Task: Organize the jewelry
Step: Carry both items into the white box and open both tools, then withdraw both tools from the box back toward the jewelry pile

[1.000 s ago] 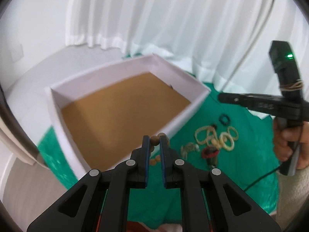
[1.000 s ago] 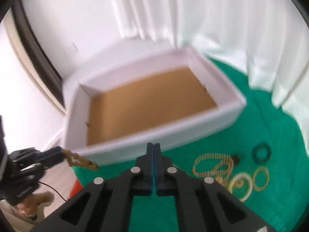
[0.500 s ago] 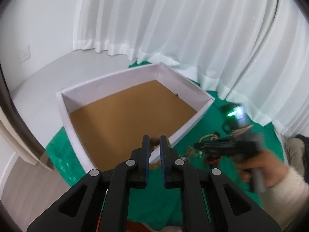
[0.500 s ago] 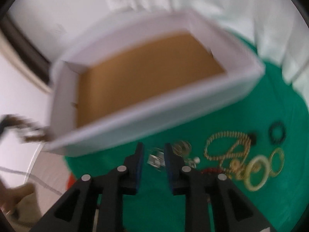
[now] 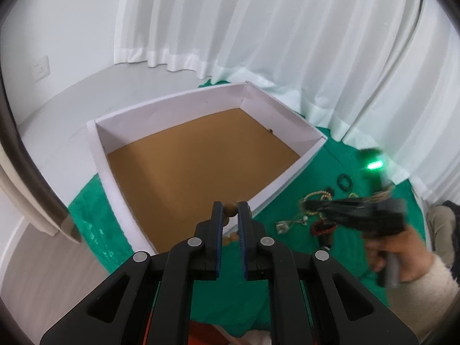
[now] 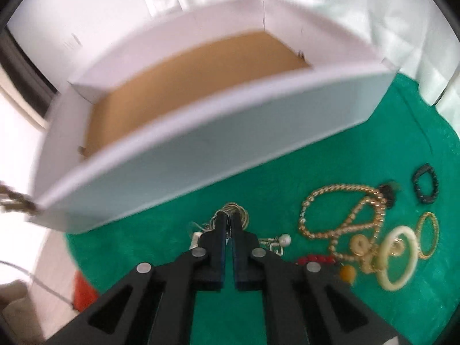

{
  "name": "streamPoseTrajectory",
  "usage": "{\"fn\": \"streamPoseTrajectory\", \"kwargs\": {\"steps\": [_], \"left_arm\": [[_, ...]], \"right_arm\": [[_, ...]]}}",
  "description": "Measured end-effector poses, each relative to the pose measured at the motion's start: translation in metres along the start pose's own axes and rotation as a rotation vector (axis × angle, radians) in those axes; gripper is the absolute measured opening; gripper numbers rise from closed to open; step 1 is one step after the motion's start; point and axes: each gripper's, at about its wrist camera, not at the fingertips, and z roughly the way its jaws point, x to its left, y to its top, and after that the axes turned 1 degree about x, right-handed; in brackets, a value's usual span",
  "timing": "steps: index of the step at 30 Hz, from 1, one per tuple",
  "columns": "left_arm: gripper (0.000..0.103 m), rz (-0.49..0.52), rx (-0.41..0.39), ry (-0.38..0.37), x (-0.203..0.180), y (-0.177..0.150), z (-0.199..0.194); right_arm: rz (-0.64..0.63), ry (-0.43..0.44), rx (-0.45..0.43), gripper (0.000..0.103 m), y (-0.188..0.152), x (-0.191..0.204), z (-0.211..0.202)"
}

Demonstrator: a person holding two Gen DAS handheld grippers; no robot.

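Note:
My left gripper (image 5: 229, 205) is shut on a brown wooden bead bracelet (image 5: 230, 210) and holds it above the near rim of a white box (image 5: 120, 120) with a brown floor. My right gripper (image 6: 228, 218) is down on the green cloth (image 6: 287, 178), its jaws closed on a thin silver chain (image 6: 238, 211) beside the box's front wall (image 6: 201, 149). To its right lie a gold bead necklace (image 6: 339, 210), a cream bangle (image 6: 399, 261), a gold bangle (image 6: 429, 234), a dark bracelet (image 6: 425, 184) and red beads (image 6: 314, 258). The right gripper also shows blurred in the left wrist view (image 5: 316, 210).
White curtains (image 5: 287, 43) hang behind the box. The green cloth (image 5: 330, 172) lies on a white floor (image 5: 57, 109). A wall socket (image 5: 40, 69) is at the far left. A red object (image 6: 83, 290) lies at the cloth's near left edge.
My right gripper opened, dropped to the cloth by the box and closed on the silver chain. My left gripper rose and drew back with the bead bracelet.

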Motion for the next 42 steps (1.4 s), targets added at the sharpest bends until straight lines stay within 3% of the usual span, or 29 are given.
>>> {"fn": "streamPoseTrajectory", "kwargs": {"steps": [7,17,22,32,34,35,36,37,38,39,42], "left_arm": [[0.008,-0.012,-0.012,-0.003,0.007,0.014,-0.004],[0.008,-0.039,-0.027,0.064,0.026,0.046,0.005],[0.008,-0.063,0.027,0.093,0.036,0.045,0.035],[0.009,-0.088,0.193,0.167,0.055,0.017,0.108],[0.014,-0.078,0.211,0.185,0.055,0.013,0.117],[0.031,-0.079,0.215,0.202,0.055,0.011,0.120],[0.055,-0.080,0.214,0.215,0.055,0.011,0.120],[0.064,-0.081,0.201,0.229,0.056,0.010,0.120],[0.069,-0.080,0.185,0.239,0.055,0.010,0.117],[0.069,-0.073,0.169,0.242,0.052,0.009,0.113],[0.069,-0.055,0.130,0.214,0.043,0.005,0.099]], "right_arm": [[-0.036,0.071,-0.173,0.003,0.025,0.017,-0.096],[-0.123,0.151,-0.332,0.003,0.103,0.057,-0.160],[-0.147,0.167,-0.261,0.003,0.122,0.082,-0.123],[-0.112,0.108,-0.064,0.004,0.102,0.073,0.001],[-0.091,0.119,-0.037,0.007,0.097,0.066,0.014],[-0.075,0.119,-0.034,0.007,0.096,0.063,0.016],[-0.057,0.123,-0.037,0.021,0.095,0.059,0.017],[-0.039,0.133,-0.045,0.032,0.095,0.056,0.015],[-0.020,0.141,-0.059,0.053,0.093,0.052,0.011],[-0.002,0.148,-0.081,0.058,0.090,0.049,0.006],[-0.009,0.104,-0.131,0.059,0.077,0.047,-0.008]]}}
